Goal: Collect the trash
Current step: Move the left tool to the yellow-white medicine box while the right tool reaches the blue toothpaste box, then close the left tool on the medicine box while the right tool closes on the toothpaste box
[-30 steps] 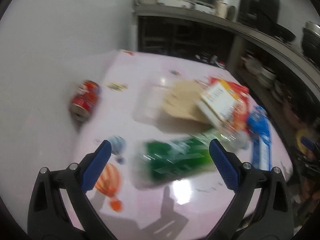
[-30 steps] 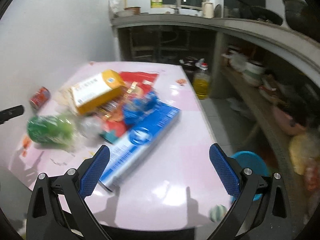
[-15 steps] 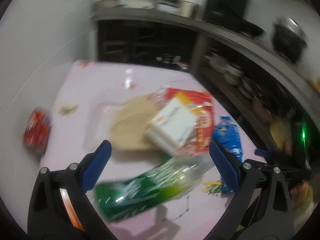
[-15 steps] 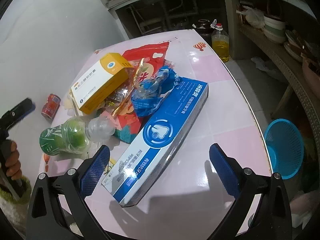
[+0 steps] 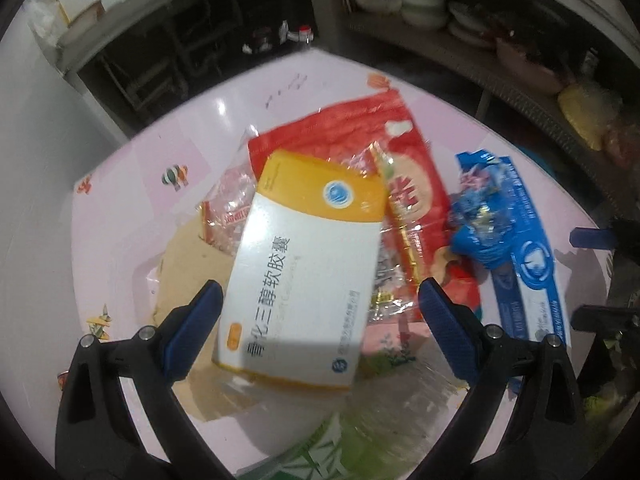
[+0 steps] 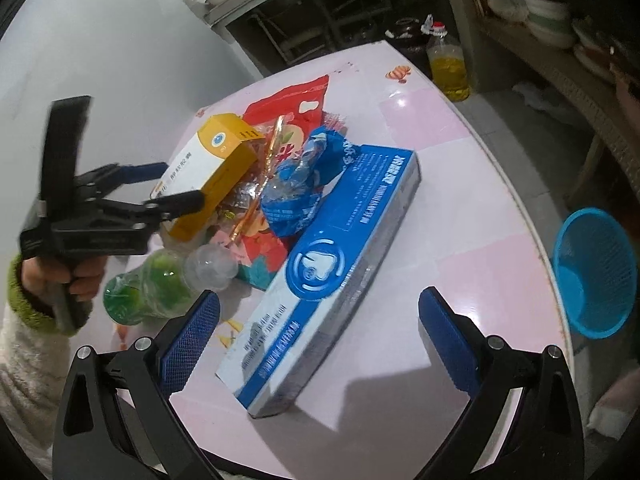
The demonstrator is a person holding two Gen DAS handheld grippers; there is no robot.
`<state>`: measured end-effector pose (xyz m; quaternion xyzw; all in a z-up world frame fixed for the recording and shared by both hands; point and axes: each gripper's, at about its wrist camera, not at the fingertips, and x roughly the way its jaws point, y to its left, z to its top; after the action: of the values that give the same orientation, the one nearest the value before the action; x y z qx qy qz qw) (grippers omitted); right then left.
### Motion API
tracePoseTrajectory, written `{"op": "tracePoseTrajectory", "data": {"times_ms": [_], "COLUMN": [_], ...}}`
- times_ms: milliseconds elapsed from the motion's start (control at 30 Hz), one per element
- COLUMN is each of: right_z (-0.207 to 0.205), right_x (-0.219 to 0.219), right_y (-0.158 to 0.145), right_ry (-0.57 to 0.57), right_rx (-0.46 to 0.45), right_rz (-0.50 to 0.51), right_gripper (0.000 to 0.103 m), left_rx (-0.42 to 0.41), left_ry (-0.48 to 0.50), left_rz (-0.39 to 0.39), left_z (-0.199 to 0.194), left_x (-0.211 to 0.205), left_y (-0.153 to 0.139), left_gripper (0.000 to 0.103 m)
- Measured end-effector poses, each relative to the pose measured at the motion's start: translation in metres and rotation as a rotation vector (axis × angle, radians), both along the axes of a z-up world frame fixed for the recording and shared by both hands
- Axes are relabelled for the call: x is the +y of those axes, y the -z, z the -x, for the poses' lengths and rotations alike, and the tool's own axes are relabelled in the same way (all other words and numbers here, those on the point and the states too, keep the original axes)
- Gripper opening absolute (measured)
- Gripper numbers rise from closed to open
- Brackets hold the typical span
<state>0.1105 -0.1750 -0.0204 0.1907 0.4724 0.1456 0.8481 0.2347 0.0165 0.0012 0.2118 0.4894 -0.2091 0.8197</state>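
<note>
A: L gripper (image 5: 318, 316)?
B: Jaws wide apart, either side of the white & yellow box (image 5: 304, 272), not pinching it. Box lies tilted on top of the trash pile on the pink table (image 6: 472, 216).
A: R gripper (image 6: 318, 330)?
B: Also spread, empty, above the near end of the long blue box (image 6: 332, 280).
A: Rest of the pile?
B: Red bag (image 5: 360, 144) under the box, crumpled blue wrapper (image 6: 304, 184) beside it, green bottle (image 6: 160, 284) at the near edge. Blue basket (image 6: 592, 272) sits off the table, R side.
</note>
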Motion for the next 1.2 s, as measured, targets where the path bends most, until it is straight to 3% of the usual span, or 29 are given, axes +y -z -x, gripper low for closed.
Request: {"op": "tracePoseTrajectory", "data": {"times_ms": [167, 567, 733, 900, 1200], "right_z": [-0.017, -0.034, -0.038, -0.034, -0.021], "right_x": [0.004, 0.012, 0.015, 0.01, -0.005], "right_y": [0.008, 0.019, 0.023, 0.024, 0.023], "right_ry": [0.004, 0.034, 0.048, 0.05, 0.078], "right_rx": [0.051, 0.115, 0.128, 0.142, 0.148], "right_rz": [-0.042, -0.054, -0.014, -0.015, -0.042], "right_gripper": [0.097, 0.094, 0.082, 0.062, 0.058], "left_rx": [0.024, -0.041, -0.077, -0.1, -0.148], "left_ry": [-0.011, -0.038, -0.07, -0.111, -0.189], "left_rz": [-0.034, -0.032, 0.03, 0.113, 0.271], "left_z": [-0.009, 0.001, 0.006, 0.017, 0.041], "left_x": [-0.001, -0.001, 0.006, 0.014, 0.036], "left_y": [0.01, -0.002, -0.021, -0.039, -0.068], "left_gripper": [0.076, 0.074, 0.074, 0.074, 0.074]}}
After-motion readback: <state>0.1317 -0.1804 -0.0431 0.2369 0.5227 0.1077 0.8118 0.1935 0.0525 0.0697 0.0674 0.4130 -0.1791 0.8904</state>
